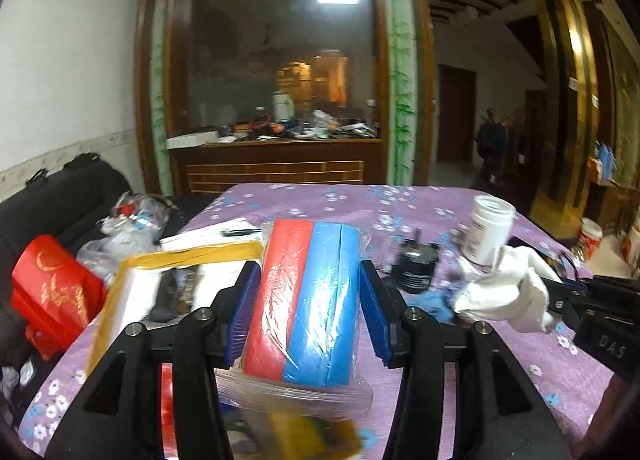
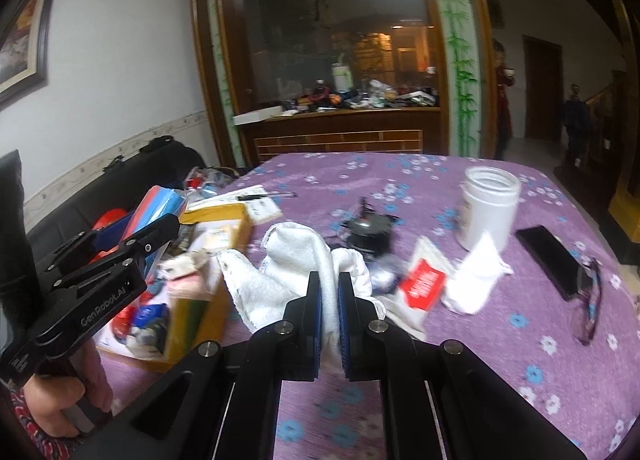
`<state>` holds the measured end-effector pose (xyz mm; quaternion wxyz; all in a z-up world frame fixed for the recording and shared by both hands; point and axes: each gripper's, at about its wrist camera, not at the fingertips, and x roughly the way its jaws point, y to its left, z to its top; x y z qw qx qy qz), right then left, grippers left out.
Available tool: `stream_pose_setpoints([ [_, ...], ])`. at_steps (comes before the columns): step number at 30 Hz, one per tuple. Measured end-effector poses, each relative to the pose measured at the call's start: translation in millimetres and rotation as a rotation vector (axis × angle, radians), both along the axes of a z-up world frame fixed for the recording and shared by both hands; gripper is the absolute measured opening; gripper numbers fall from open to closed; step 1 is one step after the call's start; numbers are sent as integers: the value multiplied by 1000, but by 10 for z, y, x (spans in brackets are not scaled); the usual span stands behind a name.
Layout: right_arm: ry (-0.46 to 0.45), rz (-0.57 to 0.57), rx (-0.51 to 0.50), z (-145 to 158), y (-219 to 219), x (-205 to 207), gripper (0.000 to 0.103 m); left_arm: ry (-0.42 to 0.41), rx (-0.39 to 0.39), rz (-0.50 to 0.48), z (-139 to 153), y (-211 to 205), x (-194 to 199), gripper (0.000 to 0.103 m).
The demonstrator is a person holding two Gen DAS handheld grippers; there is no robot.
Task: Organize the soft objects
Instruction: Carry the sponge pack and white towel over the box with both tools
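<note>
My left gripper (image 1: 308,296) is shut on a red and blue sponge pack (image 1: 308,300) wrapped in clear plastic, held above a yellow-edged cardboard box (image 1: 168,260). In the right wrist view the left gripper (image 2: 160,228) holds the same pack (image 2: 160,204) over the box (image 2: 212,220) at the left. My right gripper (image 2: 329,292) is shut on a white towel (image 2: 296,256), lifted above the purple flowered tablecloth (image 2: 460,360). The towel (image 1: 504,292) hangs from the right gripper (image 1: 560,300) at the right of the left wrist view.
A white open jar (image 2: 488,208), a black round device (image 2: 368,232), a red-and-white packet (image 2: 424,284), white tissue (image 2: 476,280), a black phone (image 2: 548,260) and glasses (image 2: 588,308) lie on the table. A red bag (image 1: 52,292) sits on the black sofa at left.
</note>
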<state>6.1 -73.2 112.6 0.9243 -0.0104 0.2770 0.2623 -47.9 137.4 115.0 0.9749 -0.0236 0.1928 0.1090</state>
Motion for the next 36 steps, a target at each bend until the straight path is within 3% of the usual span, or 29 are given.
stream_pose_setpoints([
  [9,37,124,26,61,491,-17,7,50,-97,152,-116,821,-92,48],
  [16,86,214,7,-37,928,-48,7,160,-185,228,-351,1341,-67,48],
  [21,144,285,-3,-174,1287,-65,7,192,-212,230,-483,1427,-59,48],
  [28,196,337,-97,-531,1818,-101,8,235,-234,206,-614,1473,16,48],
  [34,182,345,-162,-678,1973,-144,15,236,-239,190,-615,1482,3,49],
  [36,164,348,-167,-661,1971,-169,28,214,-245,193,-576,1489,-26,55],
])
